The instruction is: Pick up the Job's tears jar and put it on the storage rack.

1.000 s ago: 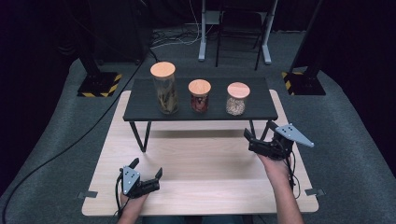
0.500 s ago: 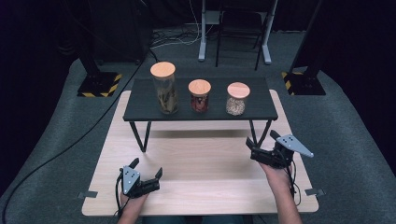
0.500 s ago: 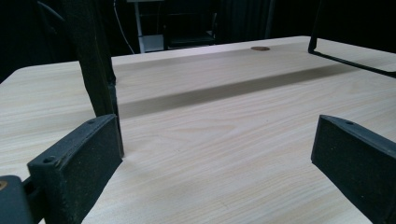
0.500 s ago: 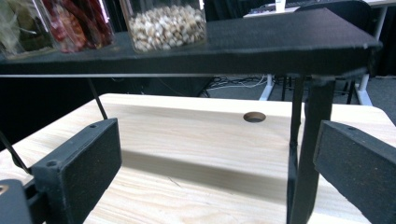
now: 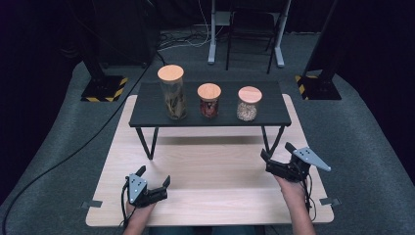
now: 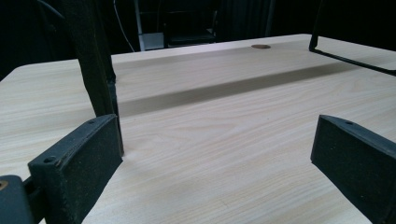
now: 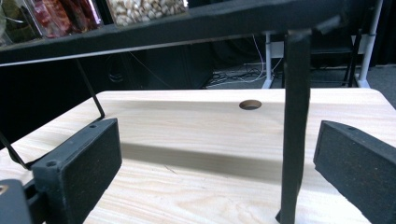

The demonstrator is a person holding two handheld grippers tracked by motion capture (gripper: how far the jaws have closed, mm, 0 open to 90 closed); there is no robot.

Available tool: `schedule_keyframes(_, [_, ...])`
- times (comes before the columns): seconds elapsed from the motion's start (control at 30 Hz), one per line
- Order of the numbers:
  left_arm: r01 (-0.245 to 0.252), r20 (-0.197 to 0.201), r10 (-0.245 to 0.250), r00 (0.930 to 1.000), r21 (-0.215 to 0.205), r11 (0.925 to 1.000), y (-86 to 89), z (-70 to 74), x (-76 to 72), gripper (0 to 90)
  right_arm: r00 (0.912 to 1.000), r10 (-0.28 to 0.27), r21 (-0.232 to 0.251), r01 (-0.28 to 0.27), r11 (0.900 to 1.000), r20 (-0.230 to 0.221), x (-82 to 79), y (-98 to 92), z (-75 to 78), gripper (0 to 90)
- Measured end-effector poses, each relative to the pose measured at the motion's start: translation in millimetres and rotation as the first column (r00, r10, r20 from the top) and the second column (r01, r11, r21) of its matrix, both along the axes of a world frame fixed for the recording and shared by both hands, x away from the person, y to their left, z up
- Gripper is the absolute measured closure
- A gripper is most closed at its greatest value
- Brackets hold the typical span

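Note:
Three clear jars with wooden lids stand in a row on a low black shelf (image 5: 266, 116): a tall jar (image 5: 172, 94) at the left, a short jar of red contents (image 5: 209, 101) in the middle, and a short jar of pale nuts (image 5: 249, 105) at the right. My left gripper (image 5: 154, 175) rests open near the table's front left, with nothing between its jaws (image 6: 215, 154). My right gripper (image 5: 275, 151) stands open at the front right, close to the shelf's right leg (image 7: 294, 135). That leg rises between its jaws (image 7: 217, 158) farther off, and nothing is held.
The light wooden table (image 5: 215, 171) carries the shelf on thin black legs (image 6: 95, 70). A round hole (image 7: 250, 104) is cut in the tabletop behind the shelf. Dark stands, cables and a chair frame (image 5: 249, 29) sit on the grey floor beyond.
My right gripper has drawn back toward the person and slightly to the right, away from the shelf's front edge. The left gripper has stayed put.

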State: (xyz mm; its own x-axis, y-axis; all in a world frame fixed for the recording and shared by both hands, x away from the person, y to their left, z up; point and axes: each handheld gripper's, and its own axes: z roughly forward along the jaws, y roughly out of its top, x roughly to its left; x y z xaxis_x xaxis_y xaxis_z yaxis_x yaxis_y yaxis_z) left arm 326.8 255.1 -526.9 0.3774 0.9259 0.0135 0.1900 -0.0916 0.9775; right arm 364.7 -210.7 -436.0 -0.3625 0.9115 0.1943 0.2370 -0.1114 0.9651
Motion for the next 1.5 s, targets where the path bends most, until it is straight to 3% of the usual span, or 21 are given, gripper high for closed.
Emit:
schedule_keyframes(0.17, [0.001,0.001,-0.001,1.0000,0.002,1.0000,-0.1,0.0,0.0,1.4,0.9999,-0.009,-0.004,0.009,1.000,-0.011,-2.0,-2.7,-9.7,0.2])
schedule_keyframes(0.27, [0.001,0.001,-0.001,1.0000,0.003,1.0000,-0.3,0.0,0.0,1.3,0.9993,-0.030,-0.030,0.030,0.999,-0.021,-1.6,-4.3,-15.1,0.2])
schedule_keyframes(0.63, [0.003,0.002,-0.003,1.0000,0.001,1.0000,0.0,0.0,-0.2,1.4,0.9972,-0.058,-0.019,0.057,0.998,-0.046,-4.5,-9.6,-32.5,0.2])
schedule_keyframes(1.13, [0.004,0.002,-0.004,1.0000,0.001,1.0000,0.1,0.0,-0.3,1.3,0.9903,-0.098,-0.041,0.095,0.995,-0.098,-16.1,-19.0,-60.0,0.4])
schedule_keyframes(1.5, [0.005,0.002,-0.005,1.0000,-0.001,1.0000,0.1,0.0,-0.2,1.3,0.9870,-0.097,-0.028,0.094,0.995,-0.128,-24.6,-21.6,-77.4,0.5])
